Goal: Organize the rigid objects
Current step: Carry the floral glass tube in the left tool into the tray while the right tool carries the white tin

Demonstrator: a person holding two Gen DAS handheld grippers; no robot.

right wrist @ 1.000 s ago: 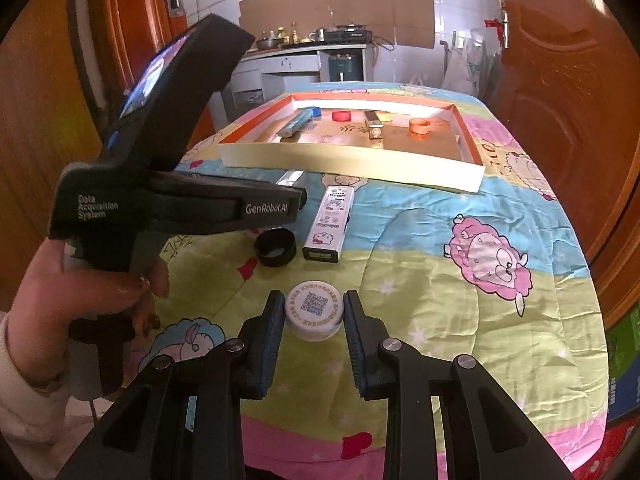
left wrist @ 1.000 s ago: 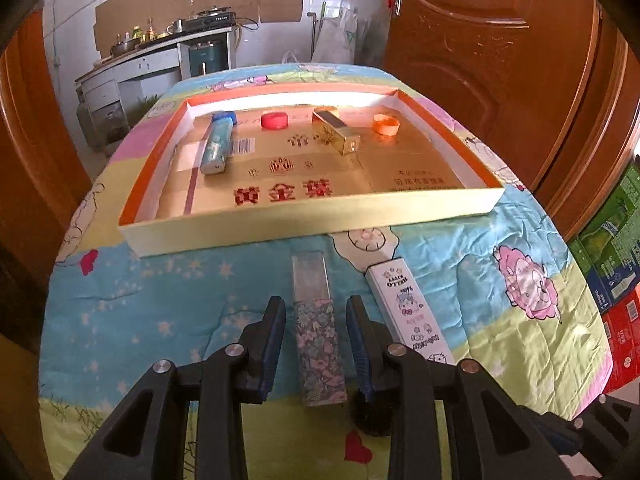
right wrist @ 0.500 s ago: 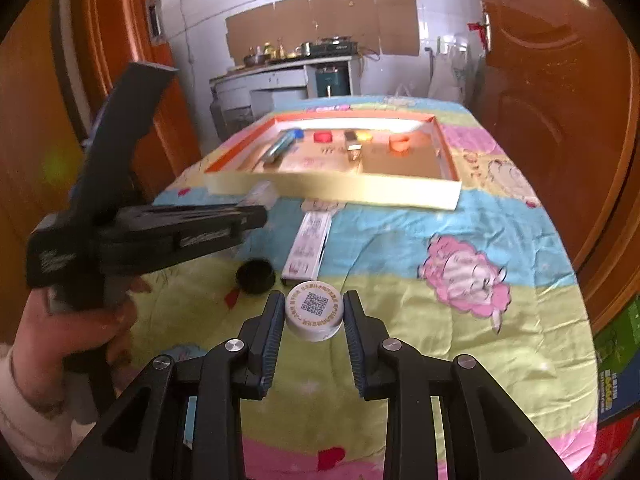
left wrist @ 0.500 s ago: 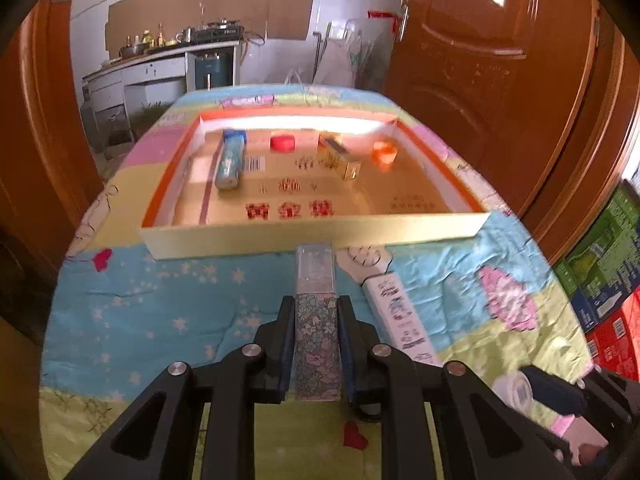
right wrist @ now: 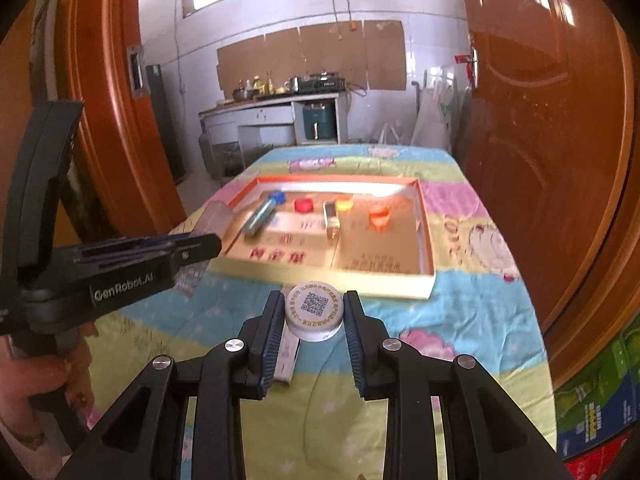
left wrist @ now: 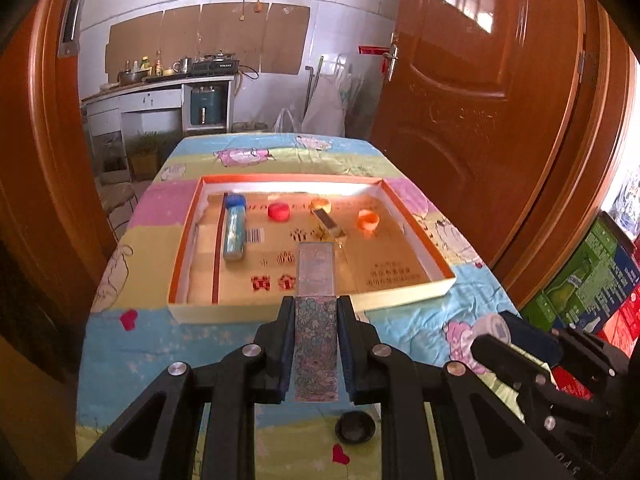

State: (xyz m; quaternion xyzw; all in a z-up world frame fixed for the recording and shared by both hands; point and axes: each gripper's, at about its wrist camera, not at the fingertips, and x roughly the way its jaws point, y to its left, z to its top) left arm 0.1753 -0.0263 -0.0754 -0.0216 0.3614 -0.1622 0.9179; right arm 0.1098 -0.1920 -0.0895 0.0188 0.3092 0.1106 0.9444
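Note:
My left gripper (left wrist: 316, 312) is shut on a long floral box with a clear end (left wrist: 315, 296) and holds it in the air, its tip over the near wall of the shallow cardboard tray (left wrist: 304, 312). My right gripper (right wrist: 314, 312) is shut on a white cap with a QR code (right wrist: 315, 310), lifted above the blanket short of the tray (right wrist: 320, 278). In the tray lie a blue tube (left wrist: 234, 232), a red cap (left wrist: 279, 212), a gold box (left wrist: 328, 222) and an orange cap (left wrist: 368, 221).
A black ring (left wrist: 355, 427) lies on the cartoon blanket below my left gripper. A white flat box (right wrist: 286, 356) lies on the blanket under my right gripper. Wooden doors stand at both sides. Coloured cartons (left wrist: 592, 280) stand on the floor at the right.
My left gripper closed on the floral box, lifted it and carried it toward the tray. My right gripper lifted the white cap off the blanket and moved toward the tray.

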